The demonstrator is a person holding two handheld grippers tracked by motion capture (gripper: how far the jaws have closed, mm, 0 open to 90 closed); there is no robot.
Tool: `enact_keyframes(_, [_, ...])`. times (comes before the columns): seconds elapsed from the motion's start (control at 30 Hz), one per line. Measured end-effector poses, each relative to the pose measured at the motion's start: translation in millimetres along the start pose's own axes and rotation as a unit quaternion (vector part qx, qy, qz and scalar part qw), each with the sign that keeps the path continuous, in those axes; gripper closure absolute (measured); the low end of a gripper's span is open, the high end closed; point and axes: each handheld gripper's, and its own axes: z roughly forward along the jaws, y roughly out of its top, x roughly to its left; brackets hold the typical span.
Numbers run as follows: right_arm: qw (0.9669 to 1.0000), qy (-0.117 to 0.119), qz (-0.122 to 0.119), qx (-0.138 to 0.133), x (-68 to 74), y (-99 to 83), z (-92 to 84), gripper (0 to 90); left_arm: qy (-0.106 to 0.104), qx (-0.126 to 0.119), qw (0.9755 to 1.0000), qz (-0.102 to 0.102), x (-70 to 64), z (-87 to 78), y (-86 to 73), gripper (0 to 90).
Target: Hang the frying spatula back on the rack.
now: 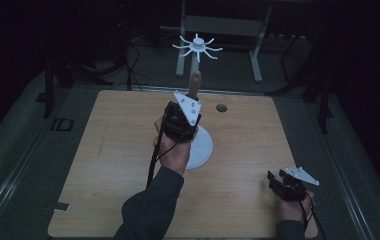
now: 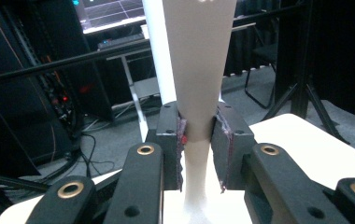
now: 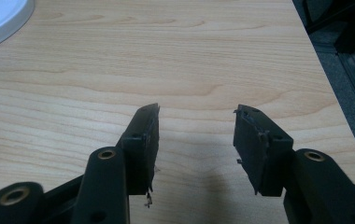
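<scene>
A light wooden table fills a dim room, seen from above. Near its centre stands one white stand: a round flat base on the tabletop, a tall post rising from it and widening higher up, and a crown of thin curved arms at the top, toward twelve o'clock. The arms are too small to count surely, and nothing appears to hang from them. The left tongs, held in a hand coming in from six o'clock, are clamped on the narrow lower part of the post; in the left gripper view both padded jaws press against it, one on each side, just above the base. The right tongs rest near the table's corner at about four o'clock, well apart from the stand; their jaws stand wide and hold nothing, with bare wood between them. The step in hand looks like gripping or steadying the stand by its post. Any next move, whether lifting or shifting it, likely calls for keeping the post upright, since the top is wide and the grip sits low. Counted: one stand, one base, two tongs, two hands, and one small dark round spot in the tabletop at about one o'clock from the base.
</scene>
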Motion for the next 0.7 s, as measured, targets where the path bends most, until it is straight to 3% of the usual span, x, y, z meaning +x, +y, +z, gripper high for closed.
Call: enact_keyframes(0.7, [1.0,0.0,0.001,-0.001,-1.6,0.1,-0.8,50.1,0.025,0.017,0.9995,0.008,1.3,14.5,19.5,74.5])
